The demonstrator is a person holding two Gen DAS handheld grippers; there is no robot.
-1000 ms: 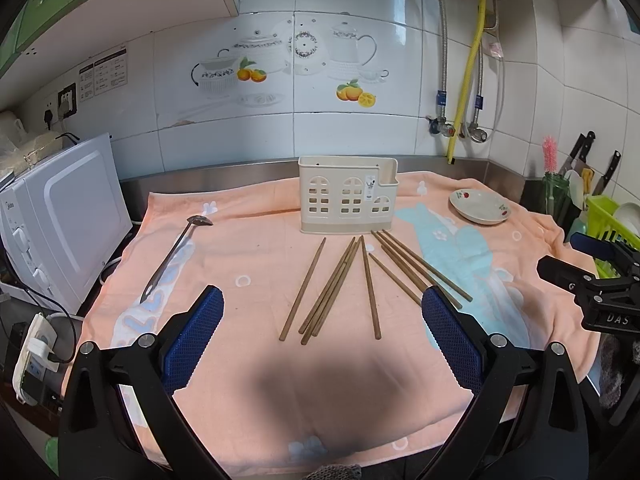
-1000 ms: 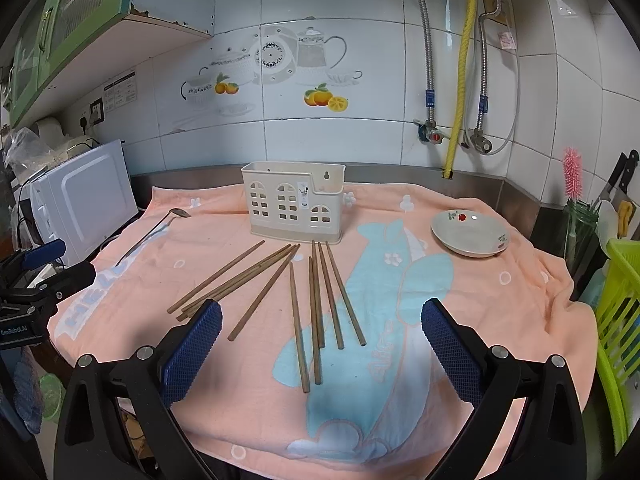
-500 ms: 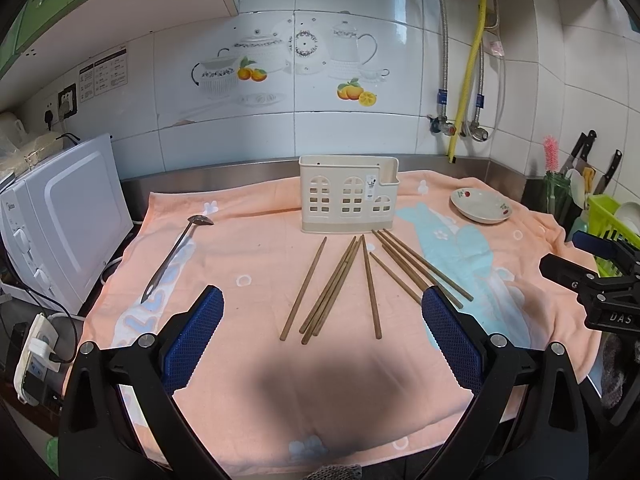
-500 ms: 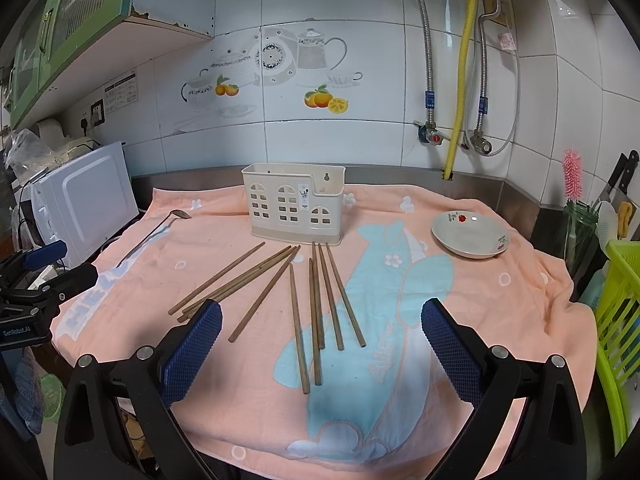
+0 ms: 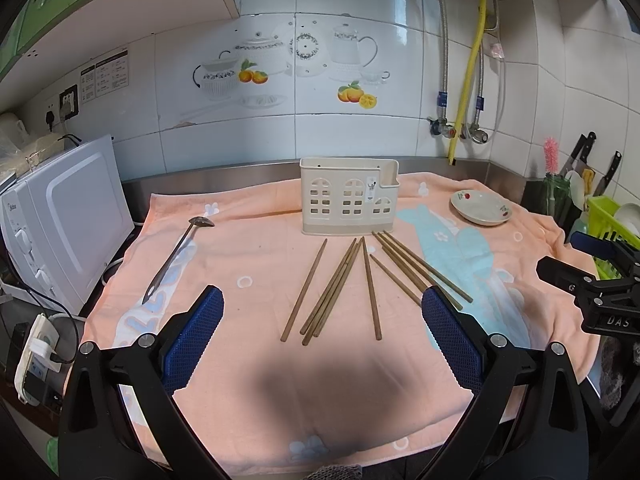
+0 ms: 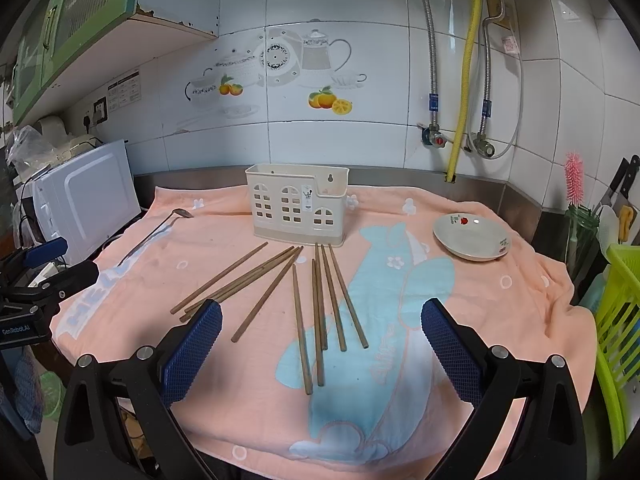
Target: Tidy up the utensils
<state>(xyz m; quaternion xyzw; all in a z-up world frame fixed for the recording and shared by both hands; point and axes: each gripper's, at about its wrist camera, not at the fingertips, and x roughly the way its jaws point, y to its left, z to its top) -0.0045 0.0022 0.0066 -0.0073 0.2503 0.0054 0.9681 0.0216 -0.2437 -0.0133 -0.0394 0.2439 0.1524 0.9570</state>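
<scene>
Both hand-held grippers, left and right, are hovering spread wide, empty. Thin brown wooden chopsticks are lying loose on the peach towel. They are looking light, stiff and prone to rolling; pinching mid-shaft seems best.

Bare towel between ladle and chopsticks — holder blocks the back.

Chopsticks lie before holder, tongs agape.

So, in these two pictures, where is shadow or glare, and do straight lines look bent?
Left wrist view: a dark shadow lies on the towel between the open fingers; tile lines bow. Right wrist view: window glare on the wall tiles; the chopsticks stay sharp.
</scene>
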